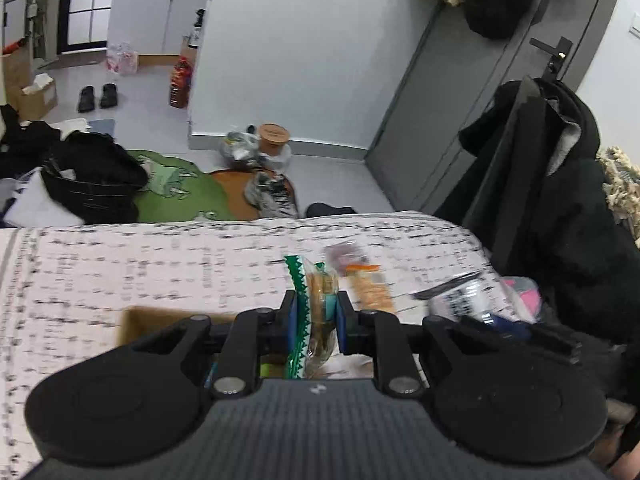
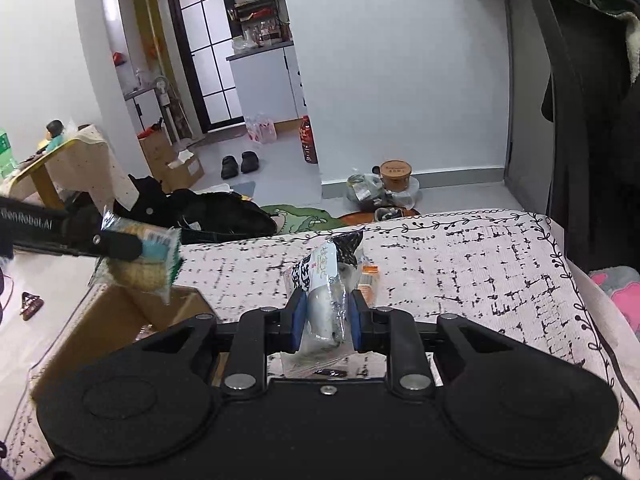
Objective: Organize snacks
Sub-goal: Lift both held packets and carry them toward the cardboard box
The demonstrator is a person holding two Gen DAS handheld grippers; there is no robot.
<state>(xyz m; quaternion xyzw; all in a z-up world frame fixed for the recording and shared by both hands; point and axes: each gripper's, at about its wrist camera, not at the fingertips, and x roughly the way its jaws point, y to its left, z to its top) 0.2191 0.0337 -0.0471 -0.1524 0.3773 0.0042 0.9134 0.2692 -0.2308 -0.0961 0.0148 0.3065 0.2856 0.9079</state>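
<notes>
Patterned bedspread (image 2: 460, 264) under both jaws, each pinching a snack packet, cluttered grey floor (image 1: 340, 176) beyond.

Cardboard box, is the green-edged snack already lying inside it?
No, the left hand-held gripper holds the green-edged snack up in the air above the cardboard box.

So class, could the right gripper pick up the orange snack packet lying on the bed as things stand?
Probably not: the right gripper is shut on a white snack packet. The orange snack packet lies unobstructed just ahead.
</notes>
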